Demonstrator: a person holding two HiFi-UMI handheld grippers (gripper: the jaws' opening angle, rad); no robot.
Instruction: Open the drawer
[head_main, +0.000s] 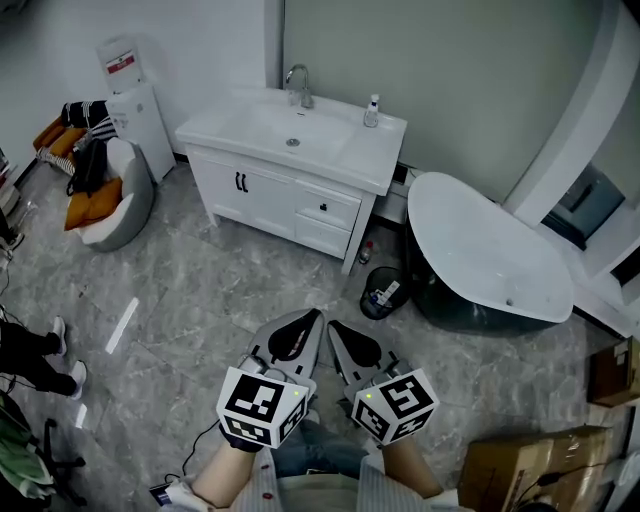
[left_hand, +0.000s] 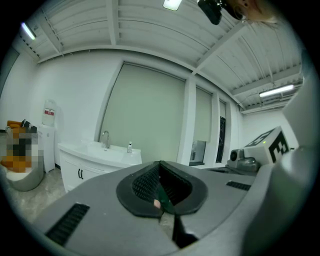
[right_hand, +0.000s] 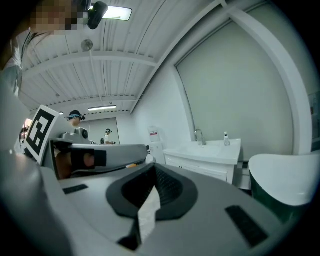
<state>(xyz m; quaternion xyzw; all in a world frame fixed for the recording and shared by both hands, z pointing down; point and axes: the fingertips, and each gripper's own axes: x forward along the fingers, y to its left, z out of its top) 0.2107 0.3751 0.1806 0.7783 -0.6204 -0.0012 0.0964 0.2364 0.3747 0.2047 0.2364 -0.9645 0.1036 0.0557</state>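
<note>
A white vanity cabinet (head_main: 262, 196) with a sink stands against the far wall. Its upper drawer (head_main: 329, 208) has a small black knob, sits closed at the cabinet's right, and has a second drawer below it. Both grippers are held side by side low in the head view, well short of the cabinet and pointing toward it. My left gripper (head_main: 316, 315) (left_hand: 160, 164) is shut with nothing between its pads. My right gripper (head_main: 333, 327) (right_hand: 153, 166) is shut and empty too. The vanity (left_hand: 95, 157) (right_hand: 210, 160) shows small and far off in both gripper views.
A white-topped dark bathtub (head_main: 490, 255) lies right of the vanity, with a small black bin (head_main: 383, 293) between them. A white chair with orange cushions (head_main: 110, 205) and a water dispenser (head_main: 140, 120) stand at the left. Cardboard boxes (head_main: 520, 465) sit at the lower right. A person's legs (head_main: 40, 355) show at the left edge.
</note>
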